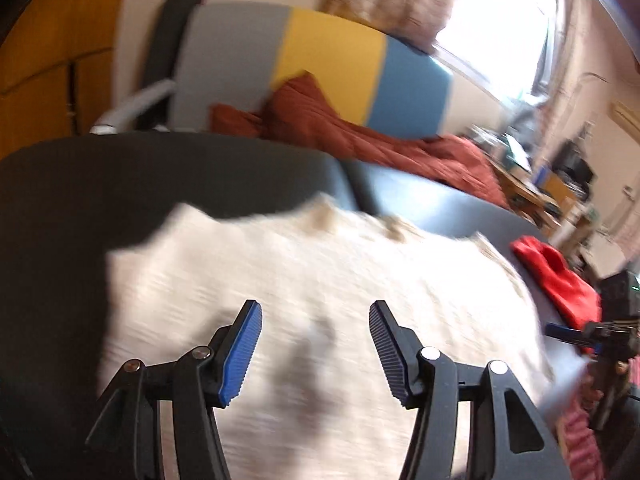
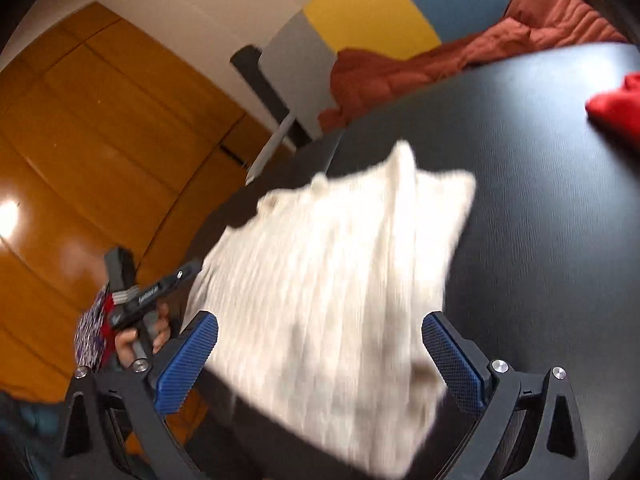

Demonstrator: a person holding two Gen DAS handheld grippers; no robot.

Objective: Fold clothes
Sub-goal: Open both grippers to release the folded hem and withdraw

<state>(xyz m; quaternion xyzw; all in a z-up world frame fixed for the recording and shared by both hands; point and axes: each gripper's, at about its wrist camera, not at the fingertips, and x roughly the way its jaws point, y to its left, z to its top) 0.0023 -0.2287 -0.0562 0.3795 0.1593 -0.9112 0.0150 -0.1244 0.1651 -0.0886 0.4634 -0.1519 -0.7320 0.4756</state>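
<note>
A cream knitted garment (image 1: 320, 280) lies folded on the dark table (image 1: 80, 200); it also shows in the right wrist view (image 2: 332, 280). My left gripper (image 1: 316, 320) is open above the garment's near part, holding nothing. My right gripper (image 2: 320, 336) is open above the garment's near edge, holding nothing. In the left wrist view the right gripper (image 1: 580, 336) sits at the far right, beside the garment. In the right wrist view the left gripper (image 2: 160, 284) is at the left, held in a hand by the garment's edge. Both views are motion-blurred.
A red cloth (image 1: 560, 280) lies on the table to the right, also in the right wrist view (image 2: 616, 104). A rust-red quilt (image 1: 380, 140) lies behind the table before a grey, yellow and blue panel (image 1: 332, 56). A chair (image 1: 160, 60) and wooden cabinets (image 2: 100, 140) stand at left.
</note>
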